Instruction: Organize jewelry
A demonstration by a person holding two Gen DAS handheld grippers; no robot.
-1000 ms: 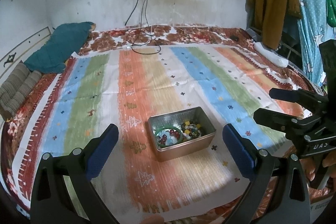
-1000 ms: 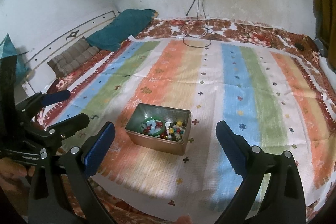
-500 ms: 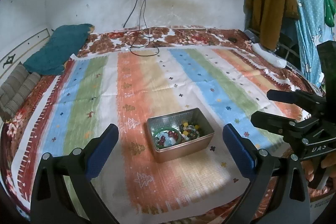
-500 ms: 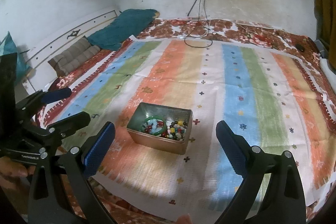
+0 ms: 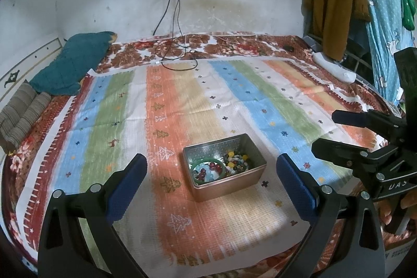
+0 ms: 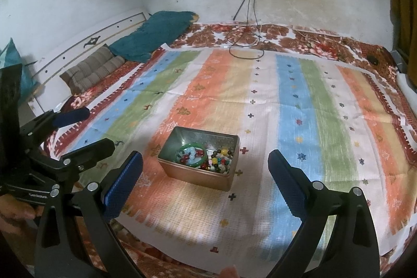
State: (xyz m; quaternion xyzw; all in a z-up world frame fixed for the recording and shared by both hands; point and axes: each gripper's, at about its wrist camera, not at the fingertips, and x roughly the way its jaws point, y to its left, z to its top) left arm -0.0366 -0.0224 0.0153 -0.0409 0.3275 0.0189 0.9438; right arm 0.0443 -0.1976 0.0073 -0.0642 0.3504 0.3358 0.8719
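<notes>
One tin (image 5: 224, 170) sits on the bed, ahead of both tools and between their fingers. It holds one green bangle (image 5: 208, 171) and a heap of beads (image 5: 235, 162). Left tool (image 5: 211, 180) and right tool (image 6: 206, 177) are spread wide, holding nothing. A striped cloth (image 5: 182, 106) covers the bed; a teal pillow (image 5: 73, 64) and two cables (image 5: 172, 54) lie beyond, by a white wall.

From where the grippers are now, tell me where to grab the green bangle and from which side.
Take the green bangle on its near rim, coming straight down from above. It lies roughly flat inside the metal tin, whose walls block any sideways approach. One jaw should go inside the ring, among the beads, and one outside. The right gripper is open and looks best lined up.
</notes>
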